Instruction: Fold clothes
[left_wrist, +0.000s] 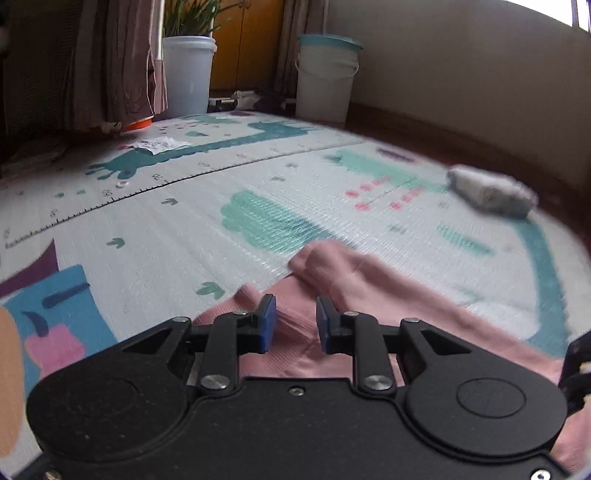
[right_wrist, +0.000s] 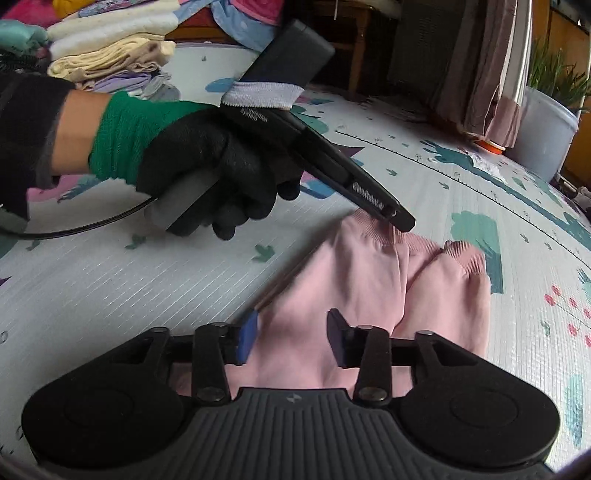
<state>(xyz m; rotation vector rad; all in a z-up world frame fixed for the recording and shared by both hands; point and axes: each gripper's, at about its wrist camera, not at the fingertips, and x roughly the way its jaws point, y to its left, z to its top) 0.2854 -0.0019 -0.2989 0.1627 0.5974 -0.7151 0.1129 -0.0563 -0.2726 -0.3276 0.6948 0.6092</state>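
A pink garment with two ribbed cuffs lies flat on the patterned play mat. It also shows in the left wrist view. My left gripper is open, low over the pink cloth, its blue pads apart with fabric showing between them. From the right wrist view, the left gripper's tip sits at the near ribbed cuff, held by a black-gloved hand. My right gripper is open and empty above the garment's near part.
A stack of folded clothes lies at the mat's far left. A rolled grey cloth lies on the mat at right. Two white buckets and a curtain stand beyond the mat.
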